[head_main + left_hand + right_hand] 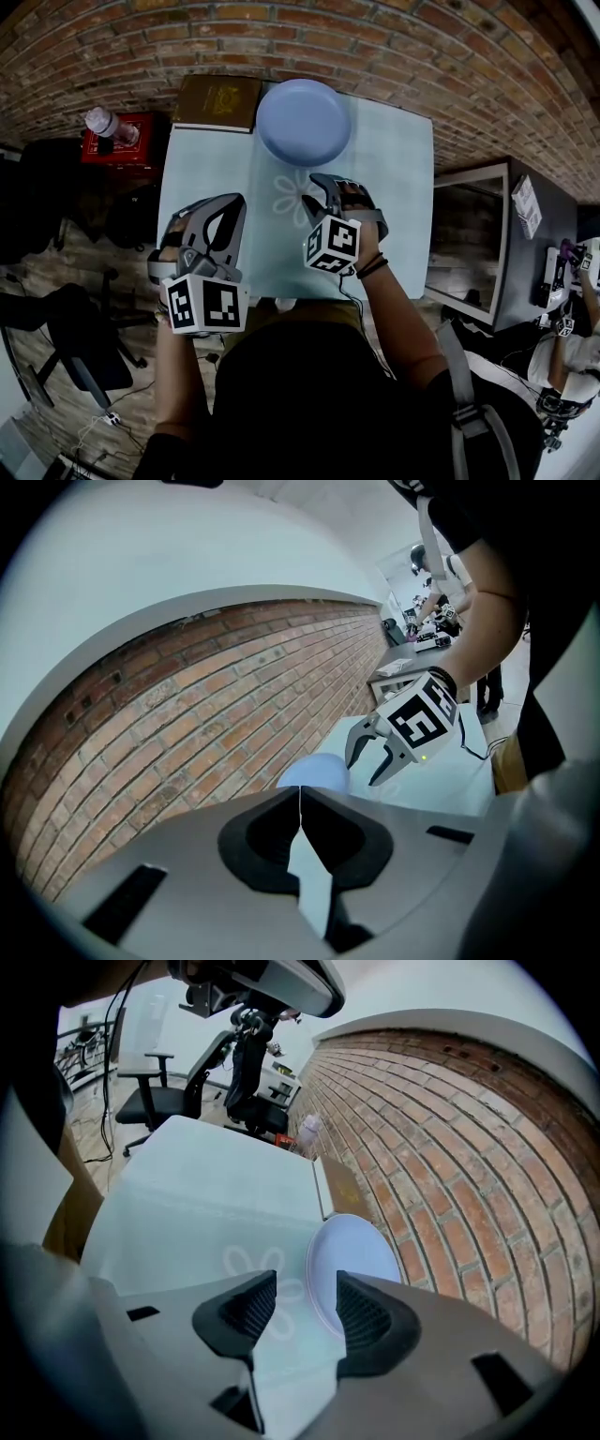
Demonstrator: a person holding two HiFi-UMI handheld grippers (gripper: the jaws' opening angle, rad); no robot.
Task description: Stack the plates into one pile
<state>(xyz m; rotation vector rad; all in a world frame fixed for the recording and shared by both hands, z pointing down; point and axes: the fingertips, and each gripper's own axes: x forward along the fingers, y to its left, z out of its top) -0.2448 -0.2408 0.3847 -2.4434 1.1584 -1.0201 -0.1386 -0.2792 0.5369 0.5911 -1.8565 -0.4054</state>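
A lavender plate pile [303,122] lies at the far edge of the pale blue tablecloth [394,178], near the brick wall. How many plates it holds I cannot tell. My right gripper [319,185] hovers just short of the plate, open, with nothing between its jaws; in the right gripper view the plate [352,1260] lies just ahead of the right gripper [306,1297]. My left gripper [230,201] hangs over the table's near left part, shut and empty. In the left gripper view the left gripper [300,795] has its tips together, and beyond are the plate [315,772] and the right gripper [372,755].
A brown book [218,101] lies at the table's back left corner. A red box [122,141] with a water bottle [105,122] stands left of the table. An office chair [70,352] is at lower left, a dark cabinet [473,239] at right.
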